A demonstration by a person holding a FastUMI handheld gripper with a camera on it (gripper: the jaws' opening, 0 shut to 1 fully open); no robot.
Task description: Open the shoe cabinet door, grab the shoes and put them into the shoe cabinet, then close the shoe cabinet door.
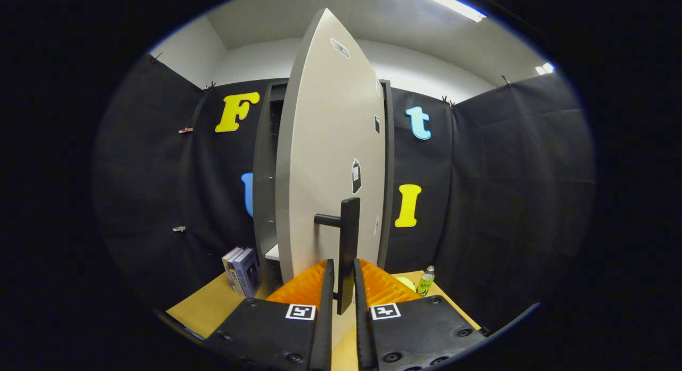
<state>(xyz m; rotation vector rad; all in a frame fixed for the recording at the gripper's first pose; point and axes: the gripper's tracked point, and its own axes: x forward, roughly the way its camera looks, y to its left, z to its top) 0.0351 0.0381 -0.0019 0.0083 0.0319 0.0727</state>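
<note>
The gripper [343, 285] clamps the door handle [348, 243], swinging the shoe cabinet door [330, 163] partly open for shoe access.

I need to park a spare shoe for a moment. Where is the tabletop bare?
Bare tan wooden tabletop lies left of the hand-held gripper, which grips the black bar handle, below the upright books. Right of the fingers it is crowded: green plastic bottle and a yellow-green object.

Shoe cabinet [265, 190] interior mostly hidden behind open door [330, 163]
</note>
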